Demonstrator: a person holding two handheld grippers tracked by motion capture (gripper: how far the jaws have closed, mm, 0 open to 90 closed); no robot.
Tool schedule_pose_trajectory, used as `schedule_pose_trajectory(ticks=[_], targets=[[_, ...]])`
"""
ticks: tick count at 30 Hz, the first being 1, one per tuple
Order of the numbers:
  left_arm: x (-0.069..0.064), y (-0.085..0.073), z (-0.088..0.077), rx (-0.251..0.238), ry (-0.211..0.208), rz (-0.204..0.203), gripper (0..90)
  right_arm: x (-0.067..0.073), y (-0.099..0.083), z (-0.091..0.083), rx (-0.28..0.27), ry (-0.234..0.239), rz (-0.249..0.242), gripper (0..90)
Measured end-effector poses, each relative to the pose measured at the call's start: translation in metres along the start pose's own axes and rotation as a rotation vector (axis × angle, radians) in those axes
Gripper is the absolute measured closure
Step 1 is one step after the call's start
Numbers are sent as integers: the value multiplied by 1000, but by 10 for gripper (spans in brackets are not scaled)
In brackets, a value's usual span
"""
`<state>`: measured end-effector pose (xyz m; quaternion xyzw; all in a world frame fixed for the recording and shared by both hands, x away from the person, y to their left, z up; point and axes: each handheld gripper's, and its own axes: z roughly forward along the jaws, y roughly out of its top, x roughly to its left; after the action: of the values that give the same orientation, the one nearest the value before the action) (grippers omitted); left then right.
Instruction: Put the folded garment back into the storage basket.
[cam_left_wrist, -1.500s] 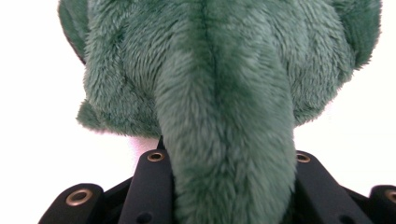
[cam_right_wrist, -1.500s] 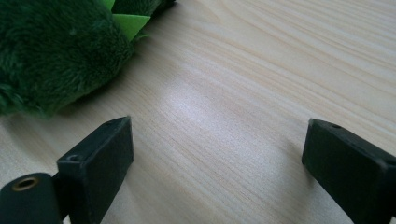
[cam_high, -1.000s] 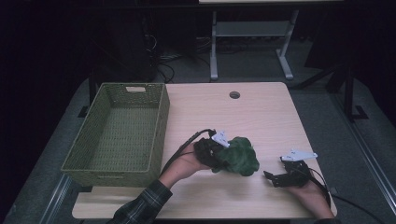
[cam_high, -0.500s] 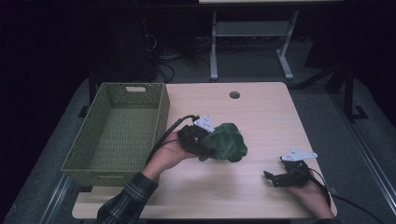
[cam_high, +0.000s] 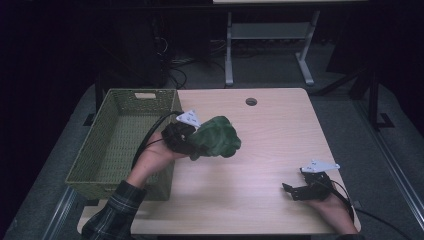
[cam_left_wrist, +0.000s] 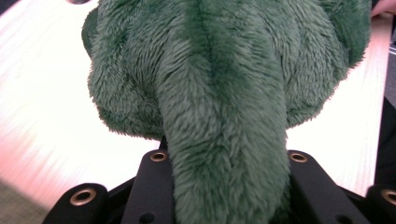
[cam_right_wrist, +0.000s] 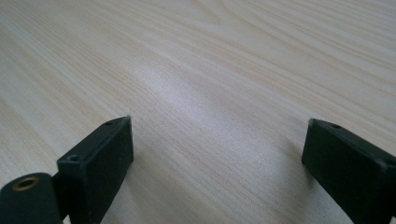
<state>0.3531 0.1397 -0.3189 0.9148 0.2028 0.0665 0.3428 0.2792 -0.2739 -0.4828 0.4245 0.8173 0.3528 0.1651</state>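
Dim room, lit work surface (cam_high: 280, 130)
Pale wood top with a round cable hole (cam_high: 251, 101); grey floor (cam_high: 350, 105) around it; metal stand (cam_high: 270, 35) and cables (cam_high: 185, 75) behind.

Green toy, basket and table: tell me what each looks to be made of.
Green toy: soft plush, going by the dense fuzzy pile that bunches between the left gripper jaws. Basket: olive-green woven material, perhaps wicker or plastic cord; the mesh-like weave shows on its walls. Table: pale wood or wood-look laminate with a smooth, slightly glossy finish, given the fine grain lines and soft glare.
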Motion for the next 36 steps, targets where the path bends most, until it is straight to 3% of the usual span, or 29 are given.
schedule_pose_trajectory(ticks=[16, 18, 25, 26, 30, 32, 36], targets=[[34, -43, -62, -44, 154, -120, 679, 0, 0, 0, 0, 0, 0, 88], [40, -53, -73, -46, 187, -145, 680, 0, 0, 0, 0, 0, 0, 88], [51, -76, -92, -83, 242, -199, 680, 0, 0, 0, 0, 0, 0, 88], [56, -84, -98, -91, 264, -224, 680, 0, 0, 0, -1, -1, 0, 88], [64, -99, -101, -90, 294, -257, 681, 0, 0, 0, -1, -1, 0, 88], [72, -114, -100, -79, 326, -294, 681, 0, 0, 0, 0, -1, 0, 88], [80, -130, -97, -75, 341, -335, 680, 0, 0, 0, 0, -1, 0, 88]])
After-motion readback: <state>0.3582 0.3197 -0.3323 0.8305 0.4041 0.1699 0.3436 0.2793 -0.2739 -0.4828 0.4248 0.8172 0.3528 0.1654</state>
